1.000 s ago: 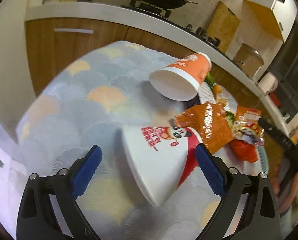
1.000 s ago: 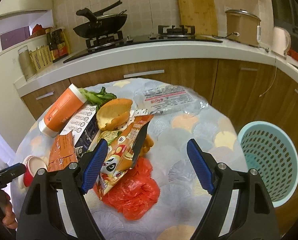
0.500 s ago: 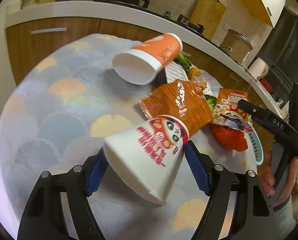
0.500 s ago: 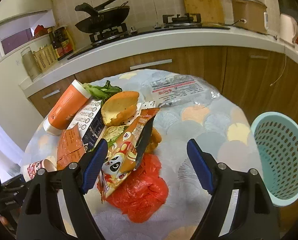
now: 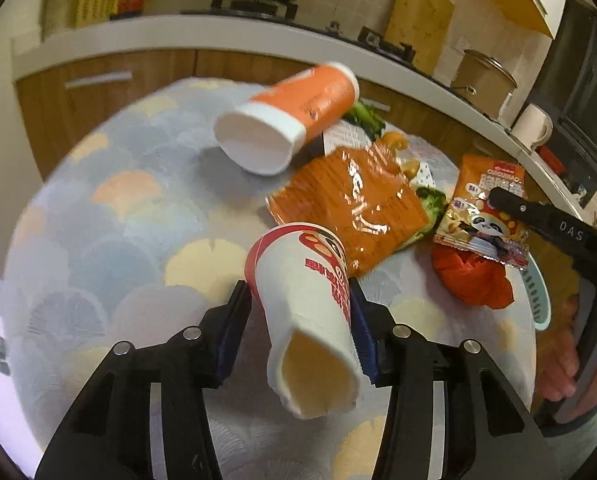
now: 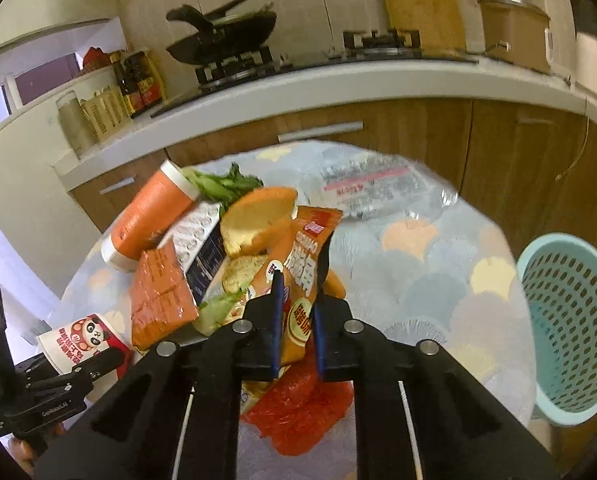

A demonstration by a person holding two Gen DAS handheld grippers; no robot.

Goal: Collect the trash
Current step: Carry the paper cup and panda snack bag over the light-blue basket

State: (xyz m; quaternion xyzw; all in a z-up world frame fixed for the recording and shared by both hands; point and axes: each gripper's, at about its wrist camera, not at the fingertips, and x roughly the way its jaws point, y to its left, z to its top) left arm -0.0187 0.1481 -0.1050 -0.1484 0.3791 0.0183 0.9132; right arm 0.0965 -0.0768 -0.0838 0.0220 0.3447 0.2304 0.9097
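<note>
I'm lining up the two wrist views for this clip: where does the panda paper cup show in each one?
Left wrist view: the panda paper cup is at lower centre, clamped between the blue pads of the left hand-held gripper, open mouth toward the camera.
Right wrist view: it sits at the lower left, beside the left hand-held gripper's black body.
Shared landmark: the orange cup lying on its side.
</note>
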